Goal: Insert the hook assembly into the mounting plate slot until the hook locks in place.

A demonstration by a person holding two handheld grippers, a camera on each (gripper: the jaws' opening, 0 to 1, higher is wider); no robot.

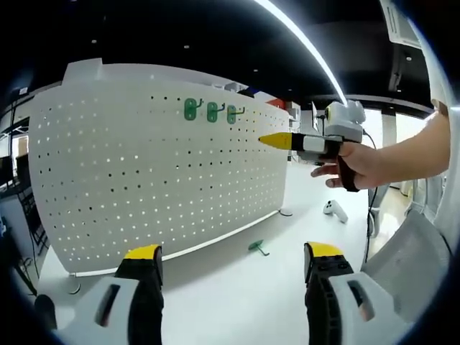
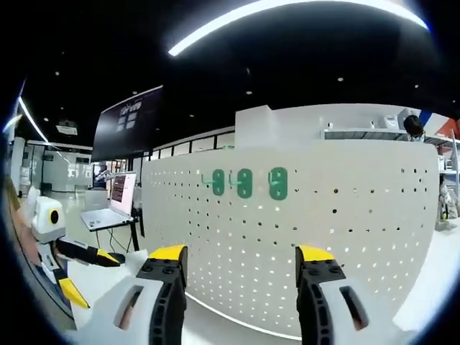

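White perforated mounting plate [image 1: 158,165] stood upright on the worktop [image 1: 237,295], curved across the left gripper view, feet at its lower edge. Three green hooks [image 1: 212,111] hung in a row near its top edge, toward the right end of the plate in that view. One loose green hook assembly [image 1: 257,247] lay flat on the worktop, just in front of the plate's lower right corner, apart from both claws. A white controller-like object [image 1: 335,210] lay further right on the worktop, near the far edge.

Left claw [image 1: 233,262] was wide open, yellow-tipped jaws well apart, nothing between them, pointed toward the plate's base. Right claw [image 1: 277,141], seen from the side in the left gripper view, was held in a hand [image 1: 359,164] up near the plate's right end; its yellow tip looked closed to a point, but whether it held anything could not be told from that angle.

Right gripper view: left claw [image 2: 79,277] came in low at the left edge. Right claw [image 2: 241,262] showed jaws spread wide and empty, facing the plate [image 2: 309,230] with the three hooks [image 2: 245,182] above and ahead. A laptop [image 2: 115,205] sat on a stand far left.

Judgement: pickup step not yet done; the loose hook was ungrasped. Next move called for lowering a claw to that hook on the worktop, closing on it, then lifting it to a free slot beside the hung row.
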